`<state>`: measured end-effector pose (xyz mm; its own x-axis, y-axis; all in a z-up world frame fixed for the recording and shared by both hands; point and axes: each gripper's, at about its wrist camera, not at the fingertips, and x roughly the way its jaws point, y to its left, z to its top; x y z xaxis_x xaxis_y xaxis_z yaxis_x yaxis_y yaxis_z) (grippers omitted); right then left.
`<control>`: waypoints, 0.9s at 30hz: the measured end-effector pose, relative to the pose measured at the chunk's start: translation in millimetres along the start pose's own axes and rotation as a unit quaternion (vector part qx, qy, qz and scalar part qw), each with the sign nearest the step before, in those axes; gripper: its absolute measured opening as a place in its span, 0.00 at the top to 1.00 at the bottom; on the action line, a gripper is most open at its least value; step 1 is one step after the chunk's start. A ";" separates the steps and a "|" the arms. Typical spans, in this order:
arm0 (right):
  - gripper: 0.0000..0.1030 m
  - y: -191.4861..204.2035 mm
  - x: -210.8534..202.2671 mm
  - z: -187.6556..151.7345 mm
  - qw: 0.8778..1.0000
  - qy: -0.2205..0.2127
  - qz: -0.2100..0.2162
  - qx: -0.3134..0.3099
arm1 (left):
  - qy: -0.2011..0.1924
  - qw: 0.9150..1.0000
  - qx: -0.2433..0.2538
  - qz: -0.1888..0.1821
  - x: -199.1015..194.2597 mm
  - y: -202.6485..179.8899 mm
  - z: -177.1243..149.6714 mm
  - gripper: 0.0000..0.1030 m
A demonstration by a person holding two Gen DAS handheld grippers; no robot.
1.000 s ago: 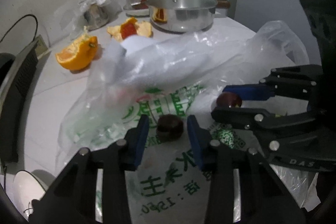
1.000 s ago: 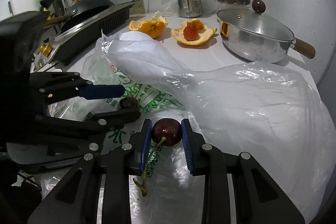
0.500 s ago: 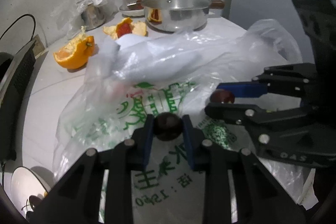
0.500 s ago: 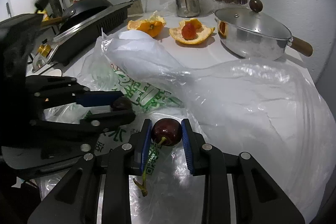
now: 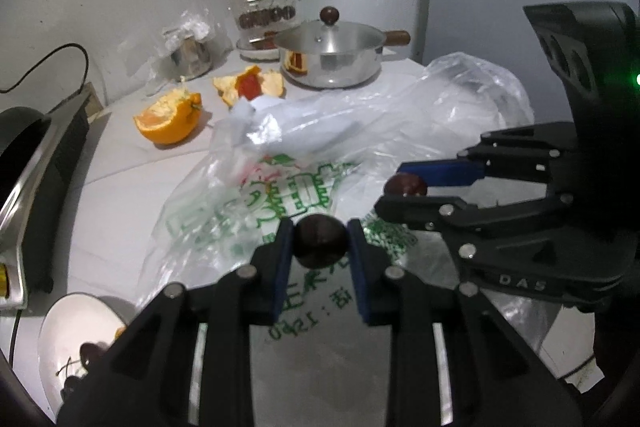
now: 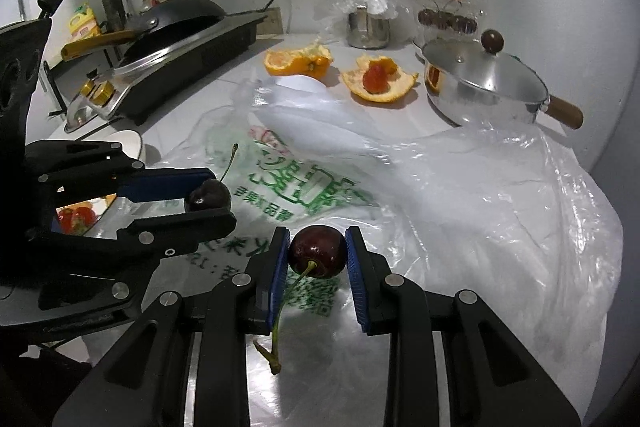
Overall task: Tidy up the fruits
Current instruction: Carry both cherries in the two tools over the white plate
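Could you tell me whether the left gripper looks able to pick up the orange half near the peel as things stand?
Probably not yet: the left gripper is shut on a cherry. The path to the orange half across the table looks free, but the jaws are occupied.

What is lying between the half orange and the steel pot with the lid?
An orange peel holding a red fruit piece lies between the half orange and the lidded steel pot, clearest in right wrist view.

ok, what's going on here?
Fruit sorting, mid-pick. Each handheld gripper is shut on a dark red cherry: the left gripper on one, the right gripper on another, stem hanging. Both are above the clear printed plastic bag on the white counter.
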<state>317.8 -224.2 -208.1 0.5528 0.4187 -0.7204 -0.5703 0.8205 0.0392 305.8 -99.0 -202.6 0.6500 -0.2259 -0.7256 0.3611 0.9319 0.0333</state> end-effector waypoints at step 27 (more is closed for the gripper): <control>0.71 106.5 -21.5 13.8 0.997 -0.006 0.001 -0.074 | -0.047 0.997 -0.055 0.039 -89.9 60.2 -66.6 0.73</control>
<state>253.5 -140.5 -178.9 0.5586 0.4265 -0.7114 -0.6545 0.7535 -0.0622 224.6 -3.7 -181.1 0.7351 -0.1724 -0.6557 0.2346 0.9721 0.0073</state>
